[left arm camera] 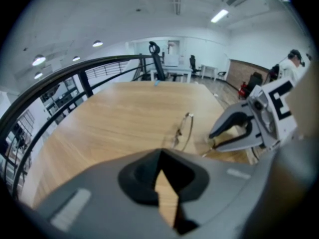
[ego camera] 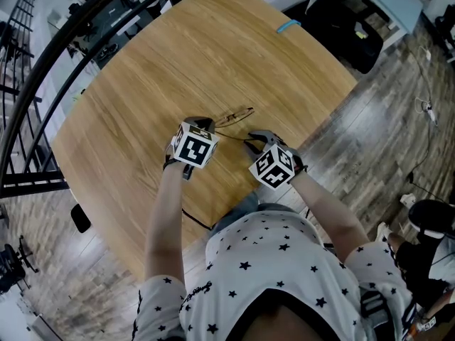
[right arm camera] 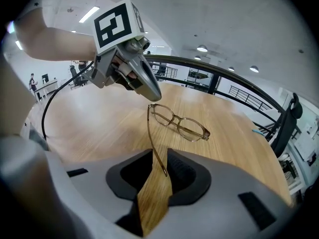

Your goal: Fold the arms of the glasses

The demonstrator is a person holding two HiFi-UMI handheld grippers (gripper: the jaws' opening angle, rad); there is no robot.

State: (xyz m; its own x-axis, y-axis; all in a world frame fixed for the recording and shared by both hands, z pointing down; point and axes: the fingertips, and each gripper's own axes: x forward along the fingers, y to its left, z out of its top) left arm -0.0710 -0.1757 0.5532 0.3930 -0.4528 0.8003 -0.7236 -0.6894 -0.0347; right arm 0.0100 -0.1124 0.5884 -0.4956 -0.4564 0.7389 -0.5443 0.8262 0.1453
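Thin-rimmed glasses (ego camera: 234,116) lie on the round wooden table (ego camera: 142,84). In the right gripper view the lens front (right arm camera: 182,123) rests on the wood and one arm (right arm camera: 154,143) stretches out straight toward me, unfolded. That arm's tip lies between the jaws of my right gripper (right arm camera: 158,158), which stand apart with wood showing on both sides of it, so the pads do not press on it. My left gripper (right arm camera: 152,94) is shut, with its tip right at the hinge corner of the frame; whether it touches I cannot tell. In the left gripper view the glasses (left arm camera: 184,131) show edge-on ahead of the left gripper (left arm camera: 160,154).
A small blue object (ego camera: 288,25) lies near the table's far edge. A black railing (ego camera: 43,69) curves round the table's left side. A black cable (ego camera: 195,219) hangs under the left arm. Wood floor (ego camera: 377,126) lies to the right.
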